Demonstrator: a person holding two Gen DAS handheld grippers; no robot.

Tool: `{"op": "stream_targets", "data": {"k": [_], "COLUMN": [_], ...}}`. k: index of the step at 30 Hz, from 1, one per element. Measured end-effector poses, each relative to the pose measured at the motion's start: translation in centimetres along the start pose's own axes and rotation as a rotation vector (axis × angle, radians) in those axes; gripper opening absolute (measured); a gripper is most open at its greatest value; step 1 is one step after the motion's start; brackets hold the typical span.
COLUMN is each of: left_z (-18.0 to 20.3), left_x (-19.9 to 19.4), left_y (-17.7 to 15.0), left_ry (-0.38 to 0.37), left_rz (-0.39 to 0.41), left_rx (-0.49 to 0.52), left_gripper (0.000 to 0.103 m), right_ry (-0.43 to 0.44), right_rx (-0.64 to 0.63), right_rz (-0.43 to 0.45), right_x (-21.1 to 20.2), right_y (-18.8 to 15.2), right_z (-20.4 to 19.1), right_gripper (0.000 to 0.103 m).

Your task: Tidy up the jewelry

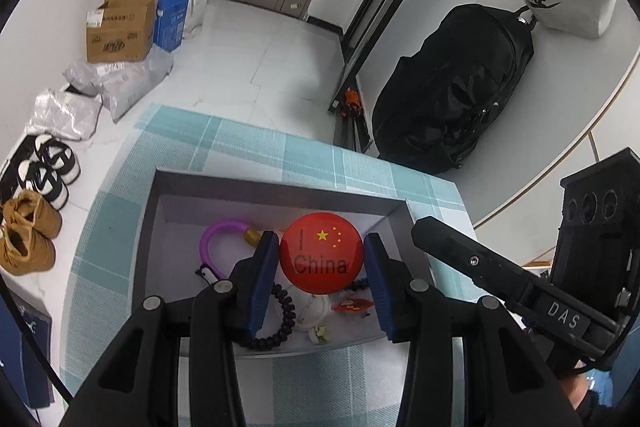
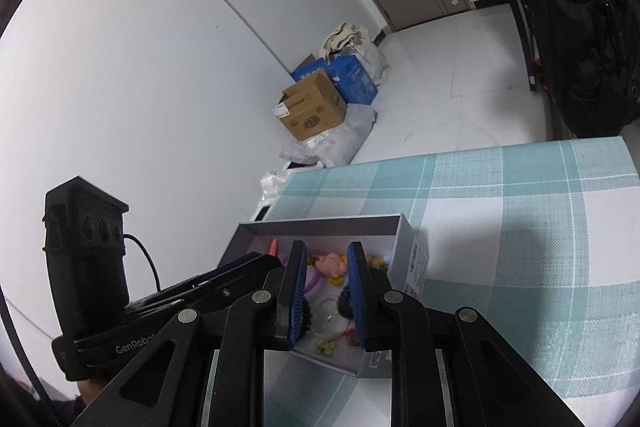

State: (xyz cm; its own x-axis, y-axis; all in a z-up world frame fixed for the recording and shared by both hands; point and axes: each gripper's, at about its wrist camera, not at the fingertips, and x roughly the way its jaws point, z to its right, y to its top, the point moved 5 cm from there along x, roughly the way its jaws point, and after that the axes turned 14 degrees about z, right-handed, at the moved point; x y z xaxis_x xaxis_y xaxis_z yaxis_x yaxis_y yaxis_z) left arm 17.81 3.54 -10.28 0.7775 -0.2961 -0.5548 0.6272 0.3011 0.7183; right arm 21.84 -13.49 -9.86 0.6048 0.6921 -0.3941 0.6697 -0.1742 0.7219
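A checked teal cloth point(image 1: 120, 227) covered the table, boxes point(image 1: 120, 31) and shoes point(image 1: 28, 231) lining the white wall. The left gripper point(image 1: 321, 259) pinched a red badge point(image 1: 321, 259) over the grey box point(image 1: 152, 227); the right gripper point(image 2: 326, 291) hung spread, empty.

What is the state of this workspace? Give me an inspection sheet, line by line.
Surface: table under a teal plaid cloth.
Job's things: open grey box holding a purple ring, a black bead bracelet, a white disc and small trinkets; red China badge above the box.
Clutter: nothing seen on the cloth beside the box.
Grippers: left gripper shut on the badge; right gripper open over the box, nothing held.
Cables: black cable from the left unit.
Surroundings: cardboard boxes, shoes, black backpack, door.
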Motion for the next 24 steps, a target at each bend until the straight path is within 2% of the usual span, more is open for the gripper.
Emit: {"op": "stream_targets", "data": {"k": [3, 5, 6, 7, 11, 15, 17, 18, 24], "left_z": [-0.2, -0.4, -0.4, -0.4, -0.2, -0.1, -0.2, -0.3, -0.2], "left_x": [0.1, 0.1, 0.0, -0.1, -0.5, -0.7, -1.1, -1.3, -2.6], "left_y": [-0.1, -0.1, -0.2, -0.1, 0.0, 0.0, 0.1, 0.1, 0.5], "left_ry": [0.004, -0.002, -0.008, -0.006, 0.017, 0.039, 0.057, 0.067, 0.119], "left_rz": [-0.019, -0.026, -0.025, -0.018, 0.001, 0.006, 0.018, 0.025, 0.073], "left_rx": [-0.02, -0.04, -0.049, -0.051, -0.027, -0.025, -0.02, -0.018, 0.008], "left_gripper": [0.039, 0.05, 0.058, 0.061, 0.061, 0.061, 0.061, 0.061, 0.063], "right_ry": [-0.012, -0.016, -0.018, -0.016, -0.022, -0.025, -0.03, -0.03, -0.035], "right_rx": [-0.011, -0.01, -0.009, -0.004, -0.004, -0.015, -0.021, -0.021, -0.052], "right_rz": [0.008, 0.019, 0.024, 0.031, 0.043, 0.054, 0.058, 0.064, 0.095], "right_x": [-0.2, -0.4, -0.5, -0.6, -1.0, -1.3, -1.5, -1.6, -2.5], "right_y": [0.0, 0.1, 0.2, 0.3, 0.5, 0.5, 0.4, 0.3, 0.3], "right_z": [0.0, 0.1, 0.1, 0.2, 0.2, 0.0, -0.2, -0.2, -1.0], "right_gripper": [0.022, 0.027, 0.028, 0.029, 0.04, 0.045, 0.064, 0.068, 0.074]}}
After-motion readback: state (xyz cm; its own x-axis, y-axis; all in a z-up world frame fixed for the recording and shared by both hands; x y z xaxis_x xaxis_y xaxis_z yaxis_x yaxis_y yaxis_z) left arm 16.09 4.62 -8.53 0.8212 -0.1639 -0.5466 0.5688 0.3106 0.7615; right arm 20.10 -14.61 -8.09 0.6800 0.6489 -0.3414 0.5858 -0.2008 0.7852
